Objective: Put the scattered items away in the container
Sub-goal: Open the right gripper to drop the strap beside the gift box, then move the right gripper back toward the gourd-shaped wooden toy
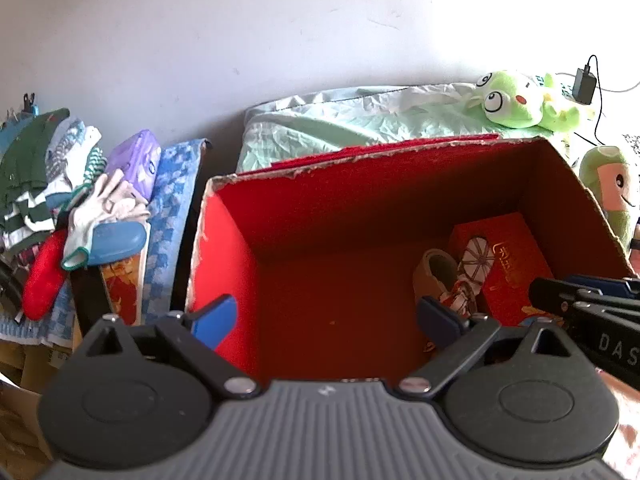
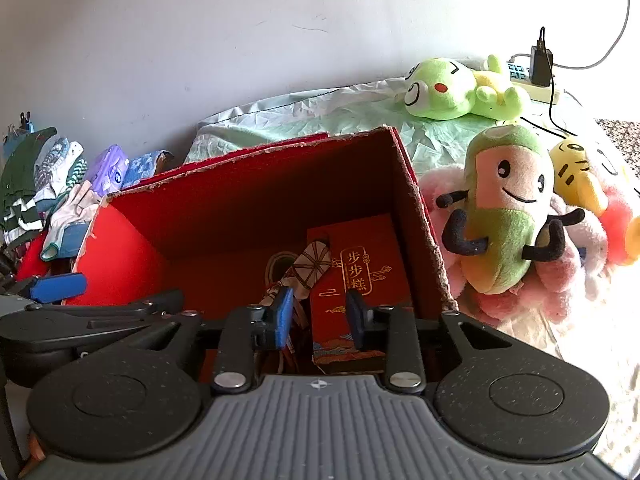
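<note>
A red cardboard box [image 1: 360, 188], the container, stands open below both grippers. In its right corner lie a red gift box with gold characters [image 1: 508, 268] and a small doll with a parasol [image 1: 472, 264]. My left gripper [image 1: 326, 320] hangs over the box's bare floor, jaws wide apart and nothing between them. My right gripper [image 2: 319, 316] hovers above the gift box [image 2: 360, 276] and the doll [image 2: 308, 268]; its blue pads stand partly apart and press on nothing. Outside the container's right wall [image 2: 424, 220] sit a green-and-pink plush [image 2: 504, 216], a yellow plush [image 2: 576, 176] and a green frog plush [image 2: 448, 92].
Left of the box is a pile: folded clothes [image 1: 32, 176], a white glove [image 1: 100, 208], a purple packet [image 1: 136, 160], a blue case [image 1: 116, 242], a red item [image 1: 44, 276]. A pale green sheet [image 1: 340, 120] lies behind. A charger [image 2: 540, 64] and cable sit back right.
</note>
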Motion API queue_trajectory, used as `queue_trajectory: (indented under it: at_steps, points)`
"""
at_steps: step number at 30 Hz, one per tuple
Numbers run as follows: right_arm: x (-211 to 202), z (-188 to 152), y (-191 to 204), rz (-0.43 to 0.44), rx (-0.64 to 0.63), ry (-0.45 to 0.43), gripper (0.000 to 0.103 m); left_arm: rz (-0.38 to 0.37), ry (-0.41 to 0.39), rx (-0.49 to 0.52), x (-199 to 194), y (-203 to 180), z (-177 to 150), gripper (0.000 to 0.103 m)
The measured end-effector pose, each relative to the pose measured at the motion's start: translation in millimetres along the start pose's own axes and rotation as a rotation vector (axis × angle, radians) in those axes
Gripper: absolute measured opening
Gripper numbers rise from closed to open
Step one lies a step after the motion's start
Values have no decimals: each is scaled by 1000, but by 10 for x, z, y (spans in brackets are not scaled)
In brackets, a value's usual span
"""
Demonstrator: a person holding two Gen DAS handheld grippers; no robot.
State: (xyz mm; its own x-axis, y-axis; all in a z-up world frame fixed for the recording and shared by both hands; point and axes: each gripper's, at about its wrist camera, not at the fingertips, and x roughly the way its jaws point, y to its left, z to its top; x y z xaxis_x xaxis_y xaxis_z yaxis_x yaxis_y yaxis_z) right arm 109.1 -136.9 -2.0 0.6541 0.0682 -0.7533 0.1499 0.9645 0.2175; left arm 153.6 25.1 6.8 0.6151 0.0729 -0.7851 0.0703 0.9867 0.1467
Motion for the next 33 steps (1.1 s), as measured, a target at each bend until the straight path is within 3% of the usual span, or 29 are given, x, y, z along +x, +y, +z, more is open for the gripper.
queue_trajectory:
  at_steps: [8,15,28,33]
  points:
    - [-130,-68,63,-18,-51,-10,37,0,-18,4,-130,-41,-76,90]
    - [-285,-139,21,-18,-52,-56,42,7,-29,-9,-273,-62,-147,89]
    - [-601,-207,-155,125,-106,-122,42,79,-28,-86,-593,-172,-347,89]
    - [-743,-275,-250,178,-184,-148,42,71,-68,-140,-819,-211,-498,89]
